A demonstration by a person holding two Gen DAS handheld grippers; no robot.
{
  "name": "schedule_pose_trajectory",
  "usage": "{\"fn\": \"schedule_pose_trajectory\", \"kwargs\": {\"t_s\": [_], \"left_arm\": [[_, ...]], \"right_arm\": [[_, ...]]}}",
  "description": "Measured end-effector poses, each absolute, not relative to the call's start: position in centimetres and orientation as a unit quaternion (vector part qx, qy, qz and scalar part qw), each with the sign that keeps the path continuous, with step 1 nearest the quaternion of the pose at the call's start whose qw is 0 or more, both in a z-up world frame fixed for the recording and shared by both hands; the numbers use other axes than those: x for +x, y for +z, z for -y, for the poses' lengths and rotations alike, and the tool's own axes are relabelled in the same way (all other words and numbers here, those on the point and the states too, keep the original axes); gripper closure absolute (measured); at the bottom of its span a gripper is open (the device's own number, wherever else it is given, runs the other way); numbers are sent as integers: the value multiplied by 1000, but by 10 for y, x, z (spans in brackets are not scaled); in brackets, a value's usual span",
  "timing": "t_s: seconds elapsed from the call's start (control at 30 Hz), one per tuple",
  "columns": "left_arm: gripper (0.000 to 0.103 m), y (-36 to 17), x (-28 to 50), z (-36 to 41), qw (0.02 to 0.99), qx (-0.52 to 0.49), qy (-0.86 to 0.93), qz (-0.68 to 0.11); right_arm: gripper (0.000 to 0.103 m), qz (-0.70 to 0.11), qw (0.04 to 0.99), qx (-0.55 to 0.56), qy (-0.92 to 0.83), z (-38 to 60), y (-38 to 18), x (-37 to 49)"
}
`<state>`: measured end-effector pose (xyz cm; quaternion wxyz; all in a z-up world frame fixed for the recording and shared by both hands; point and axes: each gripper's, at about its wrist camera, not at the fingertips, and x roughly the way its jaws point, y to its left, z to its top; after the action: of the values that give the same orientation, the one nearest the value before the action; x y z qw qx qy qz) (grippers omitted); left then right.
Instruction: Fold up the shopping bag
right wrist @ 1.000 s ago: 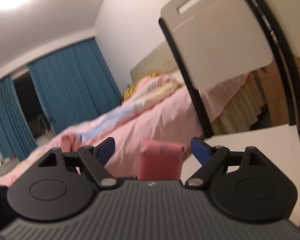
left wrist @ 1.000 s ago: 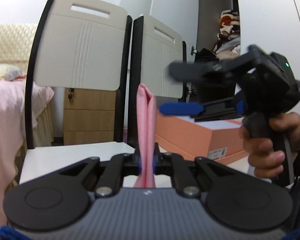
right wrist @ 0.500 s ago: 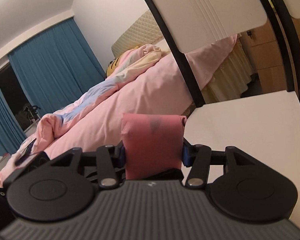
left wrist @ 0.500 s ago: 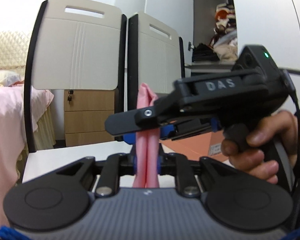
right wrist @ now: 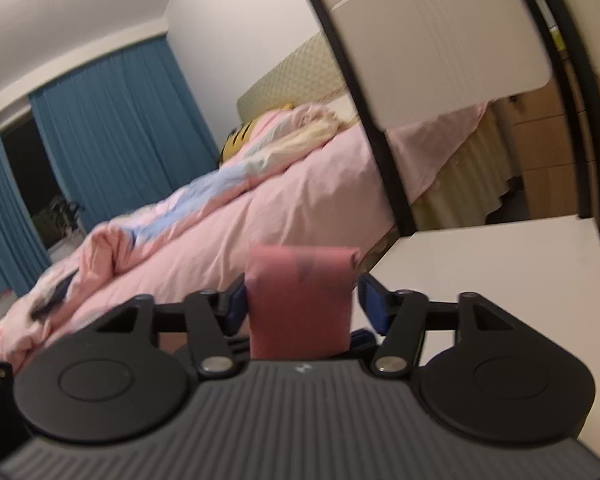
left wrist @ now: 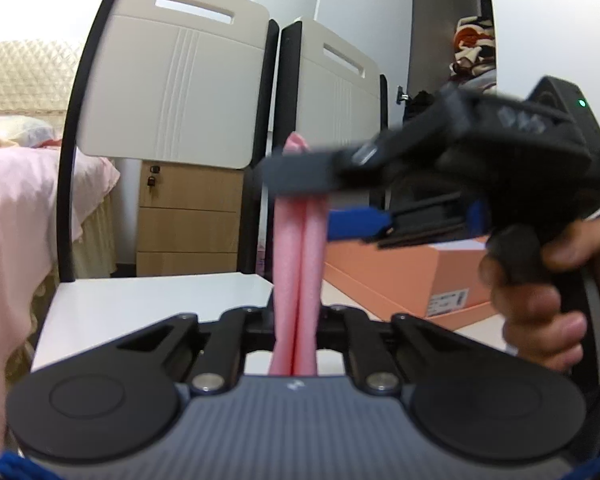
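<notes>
The left tongs sit at the lower centre of the left wrist view, clenched on the folded pink shopping bag. The bag stands upright out of them as a narrow doubled strip whose top reaches the middle of the frame, in front of the gap between two white chairs.

The right tongs come in from the right of that view, lying level and pointing toward the left, blurred by motion. Their dark upper finger crosses the strip near its top, and the blue-tipped lower finger ends just beside the strip's right edge. A hand at the right edge grips the pistol handle, fingers wrapped around it; a green light shows on the body above.

In the right wrist view the bag appears broadside as a pink panel at lower centre, between the blue pads of the right tongs. The right pad stands a little clear of the fabric; the left pad is at its edge, and whether it touches cannot be told. These tongs look released, spread about the bag.

Behind the bag, an orange box lies at the right on a white seat, and a bed with pink bedding fills the left of the right wrist view, before blue curtains.
</notes>
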<state>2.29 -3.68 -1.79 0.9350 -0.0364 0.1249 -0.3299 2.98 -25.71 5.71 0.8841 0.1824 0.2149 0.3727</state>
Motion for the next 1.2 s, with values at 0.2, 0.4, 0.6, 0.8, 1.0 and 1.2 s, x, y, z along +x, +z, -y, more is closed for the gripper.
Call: {"fn": "schedule_pose_trajectory", "kwargs": {"t_s": [0.2, 0.4, 0.6, 0.8, 1.0, 1.2], "left_arm": [[91, -15, 18, 36, 935, -58, -330, -119], [91, -10, 5, 41, 933, -57, -338, -112], [89, -13, -6, 52, 930, -37, -348, -116], [87, -18, -3, 55, 927, -30, -349, -131], [86, -24, 5, 52, 926, -38, -344, -152], [85, -28, 11, 51, 925, -41, -340, -162]], "right_arm": [[19, -155, 913, 194, 324, 302, 74, 8], [19, -123, 941, 181, 257, 353, 82, -22], [19, -140, 960, 153, 188, 388, 74, -41], [20, -170, 970, 122, 124, 414, 59, -53], [21, -214, 967, 117, 77, 428, 42, -47], [41, -231, 964, 124, 48, 435, 35, -42]]}}
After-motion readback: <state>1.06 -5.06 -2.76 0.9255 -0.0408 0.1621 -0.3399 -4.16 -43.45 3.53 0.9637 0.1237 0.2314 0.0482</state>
